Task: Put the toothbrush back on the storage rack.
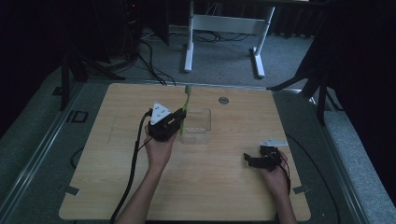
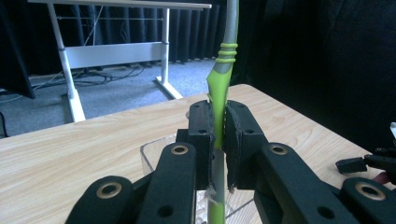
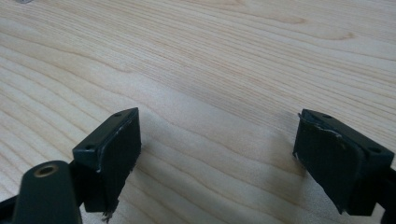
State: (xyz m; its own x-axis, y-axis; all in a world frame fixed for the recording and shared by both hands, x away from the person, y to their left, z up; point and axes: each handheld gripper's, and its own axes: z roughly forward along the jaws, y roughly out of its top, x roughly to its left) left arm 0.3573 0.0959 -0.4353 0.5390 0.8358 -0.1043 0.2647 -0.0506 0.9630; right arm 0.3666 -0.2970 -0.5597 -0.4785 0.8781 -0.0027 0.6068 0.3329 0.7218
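Left gripper (image 2: 219,135) clamps a green toothbrush (image 2: 223,70) above the clear box (image 1: 196,125), not yet released; right gripper (image 3: 217,154) waits open.

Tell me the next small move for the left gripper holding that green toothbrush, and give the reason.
Probably lower the green toothbrush into the clear container. The left gripper is shut on the handle, and in the high view the brush stands at the container's left edge, not yet resting in it. The right gripper hangs open above bare table, so it seems to play no part yet.
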